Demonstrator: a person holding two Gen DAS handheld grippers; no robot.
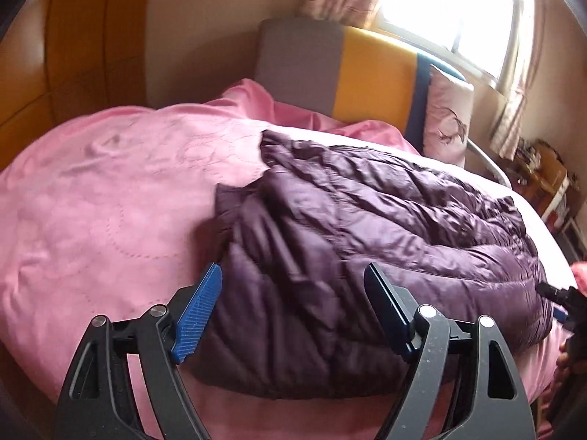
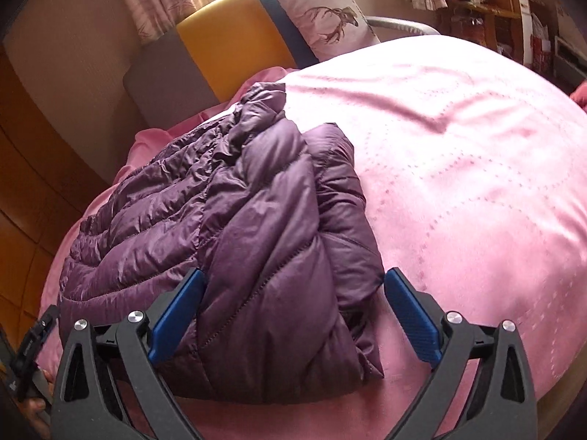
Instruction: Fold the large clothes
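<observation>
Left wrist view: the left gripper stands with its fingers spread wide and nothing pressed between them; the folded purple jacket lies on the bed past and partly between the tips. The jacket's near edge runs from about 6 to 4 o'clock, close to the bed's near edge; its left edge stands at about 9 o'clock of the jacket, and from there a broad stretch of bare pink cover opens toward 9 and 10 o'clock. The headboard and a pillow close the bed at 12 to 1 o'clock. At 4 o'clock the other gripper shows at the frame's rim. Right wrist view: the right gripper also has its fingers wide apart, the jacket's folded end lying between them, the pads not squeezing it. The jacket's right edge runs from 12 to 5 o'clock; beyond it bare pink cover fills 1 to 4 o'clock. No brand, label or writing can be read in either view.
</observation>
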